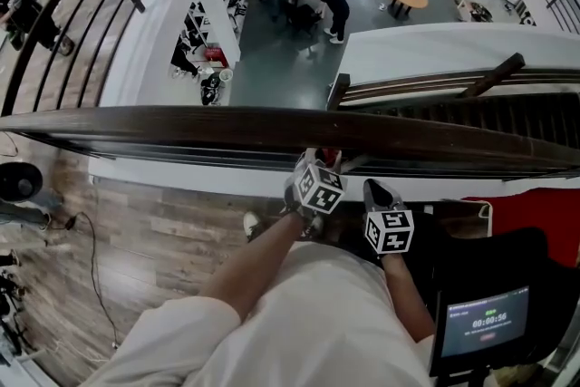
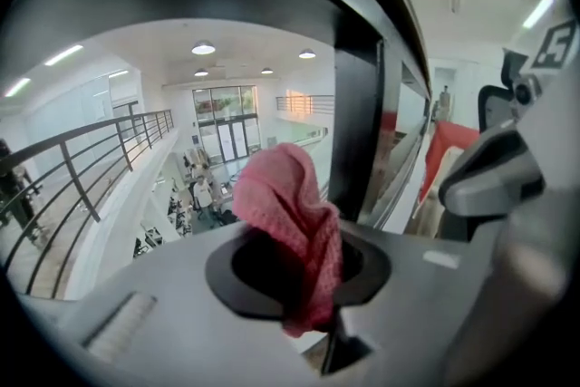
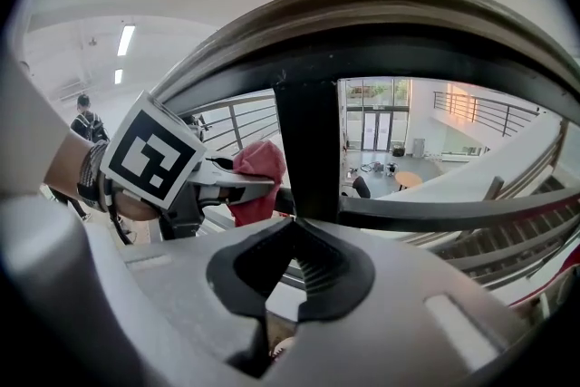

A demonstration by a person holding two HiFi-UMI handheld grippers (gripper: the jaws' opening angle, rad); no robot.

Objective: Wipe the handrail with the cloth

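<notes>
The handrail (image 1: 227,127) is seen as a long dark bar across the head view, with an atrium floor well below it. A dark post (image 3: 308,149) stands under it, just beside both grippers.

The left gripper (image 1: 317,169) is held up at the near edge of the handrail, and the right gripper (image 1: 381,195) sits just beside it, lower. The right gripper's jaws are pressed together with nothing between them. The left gripper's jaws are pinched on the cloth (image 2: 294,222), a red bunch that stands up out of them just left of the post and below the handrail. Whether the cloth touches the wood cannot be told.

The wiping stroke appears not yet begun. For a good stroke, the cloth would best be raised and pressed flat against the top of the handrail, then drawn along its length in one steady pass. Since only a small bunch stands clear of the jaws, pressure should be kept on the cloth and not on the jaw tips, so that the wood is not scraped. The pinch should be kept firm, as a slipped cloth may fall to the floor below. The right gripper is best kept out of the stroke's path.
</notes>
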